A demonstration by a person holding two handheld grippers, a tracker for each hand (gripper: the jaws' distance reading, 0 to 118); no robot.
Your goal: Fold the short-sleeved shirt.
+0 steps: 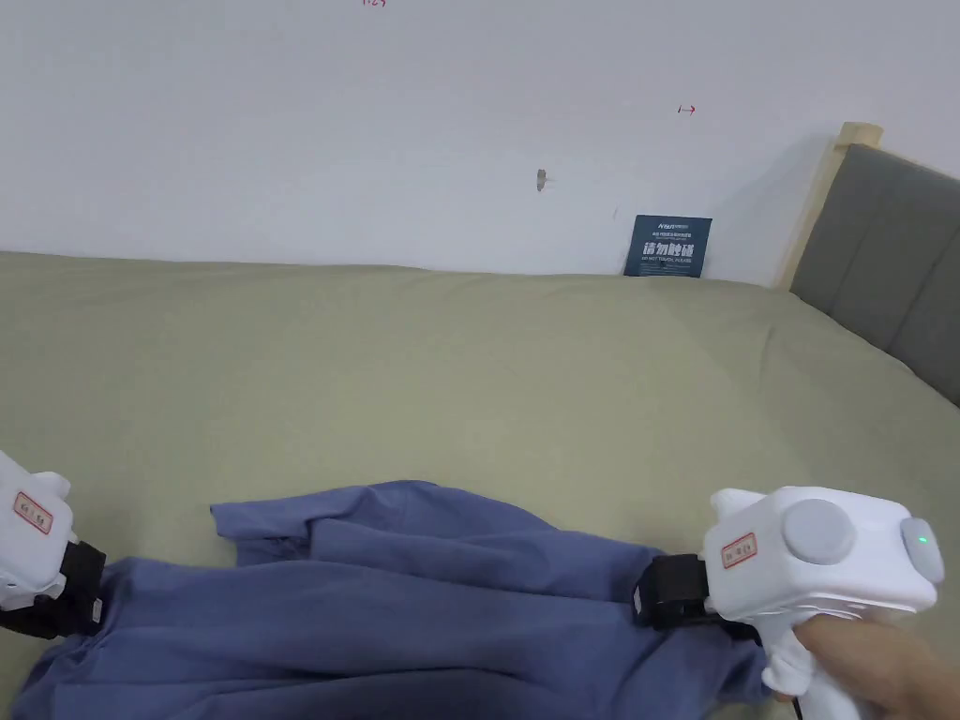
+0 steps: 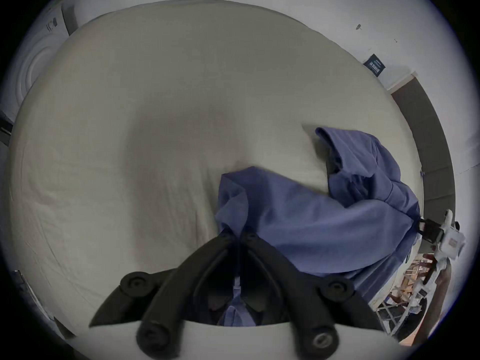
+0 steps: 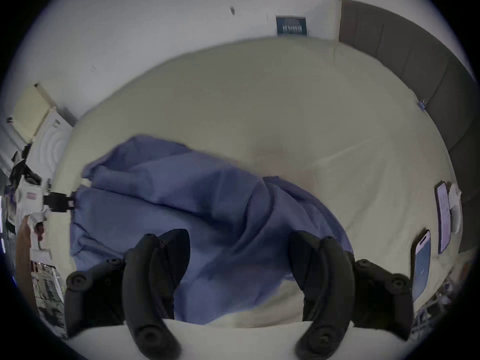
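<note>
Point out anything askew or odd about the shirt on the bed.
The blue shirt lies rumpled on the bed, one sleeve bunched. The left gripper pinches its edge; the right gripper is open over it.

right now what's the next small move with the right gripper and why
Probably close the right gripper on the blue short-sleeved shirt: its jaws stand wide open over the cloth's edge, while the left gripper is already shut on the other end, and the shirt lies rumpled on the bed.
</note>
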